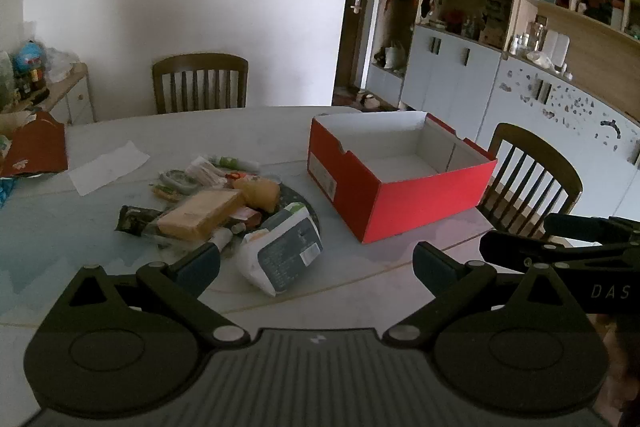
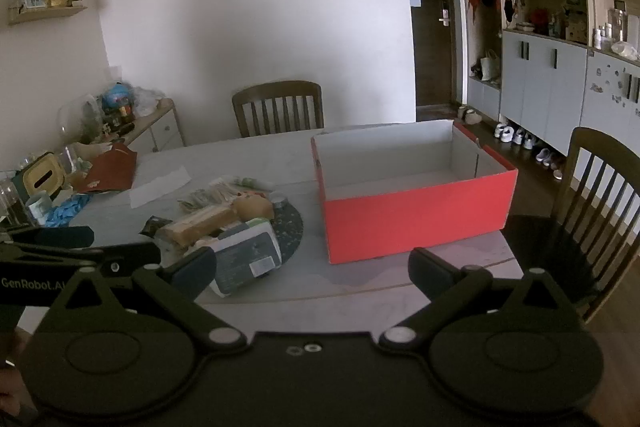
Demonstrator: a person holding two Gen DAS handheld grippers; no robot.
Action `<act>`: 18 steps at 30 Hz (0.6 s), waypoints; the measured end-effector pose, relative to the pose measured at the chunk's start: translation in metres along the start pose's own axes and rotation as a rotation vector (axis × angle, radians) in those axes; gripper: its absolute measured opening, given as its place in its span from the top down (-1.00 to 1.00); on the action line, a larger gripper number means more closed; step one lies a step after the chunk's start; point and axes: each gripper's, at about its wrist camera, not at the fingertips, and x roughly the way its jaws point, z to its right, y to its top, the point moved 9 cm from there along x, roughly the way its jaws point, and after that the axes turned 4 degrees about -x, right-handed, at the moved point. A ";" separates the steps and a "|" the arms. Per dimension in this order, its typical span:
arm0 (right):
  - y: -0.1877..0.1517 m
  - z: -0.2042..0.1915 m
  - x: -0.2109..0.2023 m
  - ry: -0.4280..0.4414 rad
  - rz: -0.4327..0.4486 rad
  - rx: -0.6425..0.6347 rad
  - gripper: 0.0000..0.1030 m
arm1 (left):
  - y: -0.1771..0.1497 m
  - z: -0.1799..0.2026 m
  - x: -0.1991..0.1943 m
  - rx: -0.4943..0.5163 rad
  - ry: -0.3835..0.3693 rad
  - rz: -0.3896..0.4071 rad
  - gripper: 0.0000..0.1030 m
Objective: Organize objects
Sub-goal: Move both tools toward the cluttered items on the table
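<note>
Left wrist view shows the task barely begun, by my reading: a red box [image 1: 400,183] stands open and empty on the desk [image 1: 400,291], its white inside bare, and everything meant to be sorted lies in one loose heap on a dark round mat [image 1: 308,211] just to the box's left. In that heap a tan packet [image 1: 200,213] rests on top, a white pouch with a dark label [image 1: 280,251] sprawls at the near edge, a dark wrapper [image 1: 134,221] sticks out on the left, and smaller tubes and sachets crowd the far side, too jumbled to name. Nothing has gone into the box, so the whole pile is left to move.

Both tools hover over the near edge of the desk, tipped downward toward the goods. The left gripper [image 1: 316,263] has its jaws spread wide with nothing between them; its left finger sits just in front of the white pouch, apart from it. From the right wrist view, the right gripper [image 2: 312,267] likewise has jaws wide and empty, aimed at the gap between the heap and the box's near red wall [image 2: 416,227]. The two tools sit side by side, each showing at the edge of the other's picture. A sheet of paper [image 1: 108,167] lies flat beyond the heap.
</note>
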 end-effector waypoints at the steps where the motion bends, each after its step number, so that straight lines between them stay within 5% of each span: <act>1: 0.000 0.000 0.000 0.000 0.000 0.000 -0.99 | 0.000 0.000 -0.001 0.000 0.001 0.002 -1.00; 18: 0.003 0.001 -0.008 0.002 0.009 -0.005 -0.99 | -0.001 0.004 -0.006 -0.024 -0.009 0.004 -1.00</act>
